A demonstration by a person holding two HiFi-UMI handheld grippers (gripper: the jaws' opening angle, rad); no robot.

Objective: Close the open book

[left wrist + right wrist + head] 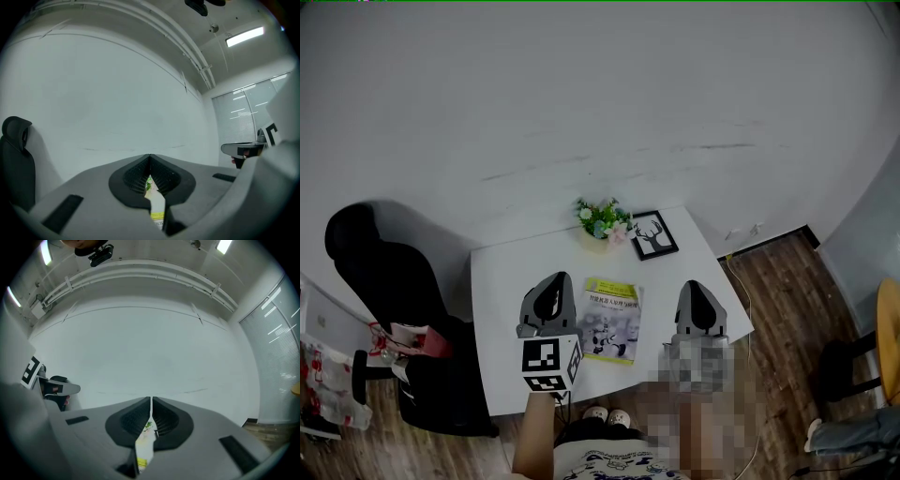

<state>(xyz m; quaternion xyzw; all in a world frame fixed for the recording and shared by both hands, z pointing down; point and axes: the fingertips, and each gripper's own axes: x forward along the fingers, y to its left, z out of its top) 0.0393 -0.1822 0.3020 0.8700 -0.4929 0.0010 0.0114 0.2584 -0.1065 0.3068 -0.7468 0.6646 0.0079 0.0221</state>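
Yellow-banded along its top edge, the book (pixel 612 321) lies flat near the middle of the white table (pixel 502 281), toward the person's edge. Only one printed face shows, with a grey illustration under the band and no second page spread beside it. I judge it to be lying closed, cover up, though the view is too small to make out a spine or page edges.

At 9 o'clock from the book the left gripper (pixel 550 283) is held level above the table, its jaws clenched together on nothing. At 3 o'clock the right gripper (pixel 699 289) is held the same way, jaws pressed tip to tip and empty. Neither touches the book, and each gripper's view catches only a sliver of the yellow band below its closed tips.

At 12 o'clock from the book stands a small pot of flowers (pixel 602 220). Just beside it, at 1 o'clock, is a black picture frame (pixel 655 234) showing a deer's head. A black chair (pixel 389 277) stands off the table's edge at 9 o'clock.

The closing step looks complete, so the next move calls for little more than keeping both grippers clear of the cover. If a leaf were in fact still raised, one closed tip could press it flat.
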